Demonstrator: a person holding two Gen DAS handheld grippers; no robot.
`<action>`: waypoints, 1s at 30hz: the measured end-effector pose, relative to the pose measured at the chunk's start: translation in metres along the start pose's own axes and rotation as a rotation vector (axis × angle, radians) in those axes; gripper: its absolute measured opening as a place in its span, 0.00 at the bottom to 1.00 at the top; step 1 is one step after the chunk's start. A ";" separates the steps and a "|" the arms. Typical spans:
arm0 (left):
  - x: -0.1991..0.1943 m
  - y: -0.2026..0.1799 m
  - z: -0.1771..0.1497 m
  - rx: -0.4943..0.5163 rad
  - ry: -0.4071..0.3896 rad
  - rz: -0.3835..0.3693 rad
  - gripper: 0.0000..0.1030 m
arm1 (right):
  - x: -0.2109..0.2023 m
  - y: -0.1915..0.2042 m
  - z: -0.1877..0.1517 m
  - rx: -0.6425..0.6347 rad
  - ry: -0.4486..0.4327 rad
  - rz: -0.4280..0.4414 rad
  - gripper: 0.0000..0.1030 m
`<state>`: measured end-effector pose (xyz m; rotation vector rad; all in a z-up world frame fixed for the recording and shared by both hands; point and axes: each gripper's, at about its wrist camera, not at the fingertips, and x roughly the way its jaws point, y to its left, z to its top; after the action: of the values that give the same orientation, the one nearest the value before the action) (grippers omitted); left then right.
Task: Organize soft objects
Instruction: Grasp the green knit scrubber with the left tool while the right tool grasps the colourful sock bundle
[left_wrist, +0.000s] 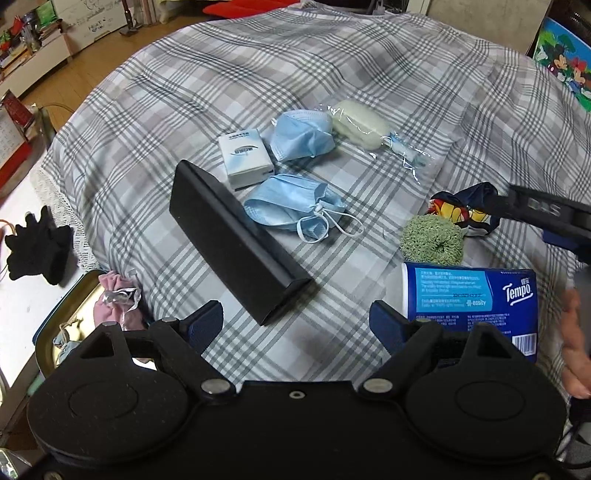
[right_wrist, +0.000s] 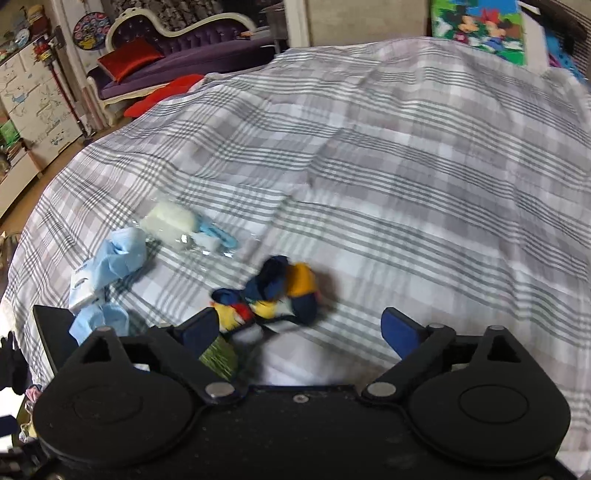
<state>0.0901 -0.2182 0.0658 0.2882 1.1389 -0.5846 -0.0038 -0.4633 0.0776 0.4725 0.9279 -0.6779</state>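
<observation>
On the plaid bedspread (left_wrist: 295, 74) lie two blue face masks (left_wrist: 301, 134) (left_wrist: 291, 206), a white tissue pack (left_wrist: 245, 157), a pale sponge in clear wrap (left_wrist: 360, 123), a green scrunchie (left_wrist: 432, 240), a colourful cartoon sock (left_wrist: 463, 210) and a blue Tempo tissue pack (left_wrist: 472, 295). My left gripper (left_wrist: 297, 325) is open and empty above the bedspread. My right gripper (right_wrist: 306, 330) is open, just short of the sock (right_wrist: 280, 291); it also shows in the left wrist view (left_wrist: 546, 216), beside the sock.
A long black box (left_wrist: 236, 240) lies across the bedspread. A gold tin (left_wrist: 72, 325) at lower left holds pink cloth (left_wrist: 114, 299). Black gloves (left_wrist: 37, 247) lie on the white table at left. A Mickey board (left_wrist: 565, 62) stands far right.
</observation>
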 end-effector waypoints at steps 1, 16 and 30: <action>0.002 0.000 0.002 0.000 0.005 0.000 0.80 | 0.006 0.006 0.001 -0.008 0.007 0.004 0.99; 0.027 -0.020 0.027 0.025 0.034 -0.002 0.80 | 0.087 0.021 0.009 -0.019 0.130 -0.021 0.76; 0.043 -0.081 0.050 0.074 0.053 -0.091 0.83 | 0.048 -0.040 0.017 0.210 -0.078 -0.061 0.63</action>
<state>0.0944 -0.3219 0.0531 0.3180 1.1880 -0.7039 -0.0027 -0.5177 0.0427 0.6015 0.8036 -0.8482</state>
